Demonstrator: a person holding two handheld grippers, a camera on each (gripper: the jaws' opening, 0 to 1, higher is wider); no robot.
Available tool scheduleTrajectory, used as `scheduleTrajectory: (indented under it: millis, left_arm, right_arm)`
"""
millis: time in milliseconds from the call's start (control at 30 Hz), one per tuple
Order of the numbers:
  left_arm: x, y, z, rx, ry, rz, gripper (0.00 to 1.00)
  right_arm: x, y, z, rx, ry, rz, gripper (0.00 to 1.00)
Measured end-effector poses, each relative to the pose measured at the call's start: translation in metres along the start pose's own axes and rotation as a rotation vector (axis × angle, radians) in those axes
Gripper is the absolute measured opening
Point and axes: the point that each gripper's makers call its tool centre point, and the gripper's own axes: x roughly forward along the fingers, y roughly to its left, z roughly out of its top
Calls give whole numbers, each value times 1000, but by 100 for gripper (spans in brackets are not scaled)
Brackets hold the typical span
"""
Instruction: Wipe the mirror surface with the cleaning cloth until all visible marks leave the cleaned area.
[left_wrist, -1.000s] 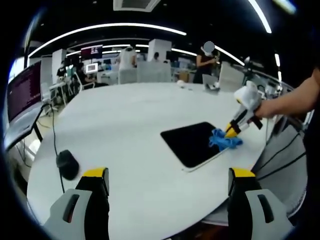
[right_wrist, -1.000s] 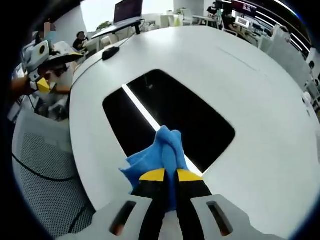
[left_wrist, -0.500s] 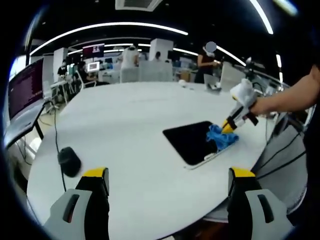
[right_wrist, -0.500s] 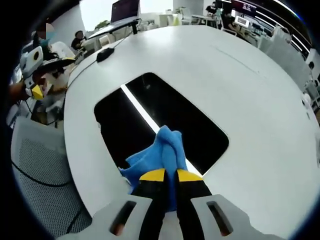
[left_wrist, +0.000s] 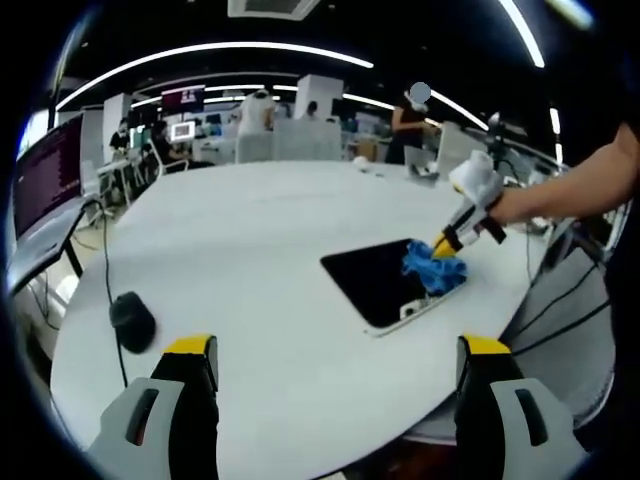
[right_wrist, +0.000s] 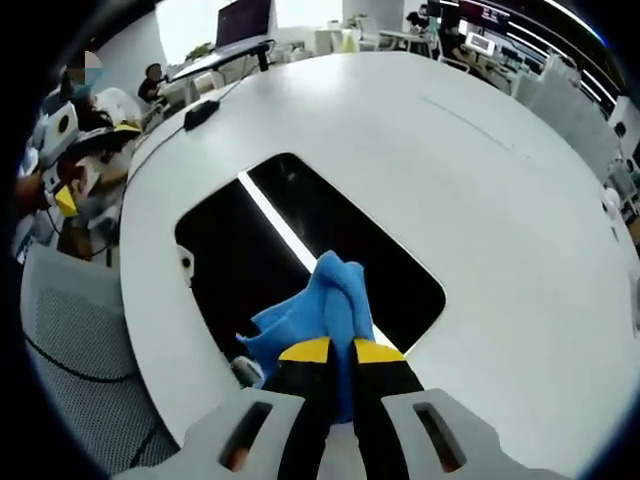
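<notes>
While your right gripper (right_wrist: 340, 352) pinched the blue cleaning cloth (right_wrist: 318, 305) between its yellow-tipped jaws, the cloth was pressed onto the mirror (right_wrist: 300, 250), and the folded bunch rose just ahead of the tips. That mirror lay flat on the white round table (right_wrist: 480, 200) directly in front of those jaws, a dark panel with rounded corners and a bright strip of reflected light running across it toward the cloth. Two small white marks sat near its edge to the left of the jaws.

From your left gripper (left_wrist: 335, 360), whose jaws stood spread wide with nothing between them, the mirror (left_wrist: 375, 280) lay ahead and to the right on the table (left_wrist: 250, 230). You held the right gripper (left_wrist: 447, 240) there at the mirror's far right part, with the cloth (left_wrist: 430, 268) bunched under its tip. Your forearm (left_wrist: 570, 195) reached in from the right. A black computer mouse (left_wrist: 132, 322) rested on the table ahead and left of the left jaw, its cable trailing away beyond it.
</notes>
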Motion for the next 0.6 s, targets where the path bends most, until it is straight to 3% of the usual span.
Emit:
scheduleTrajectory:
  millis: [600]
  left_arm:
    - [-2,8,-4,-3,12,0,100]
  right_arm:
    - [9,-33,17,18,12,-19,2]
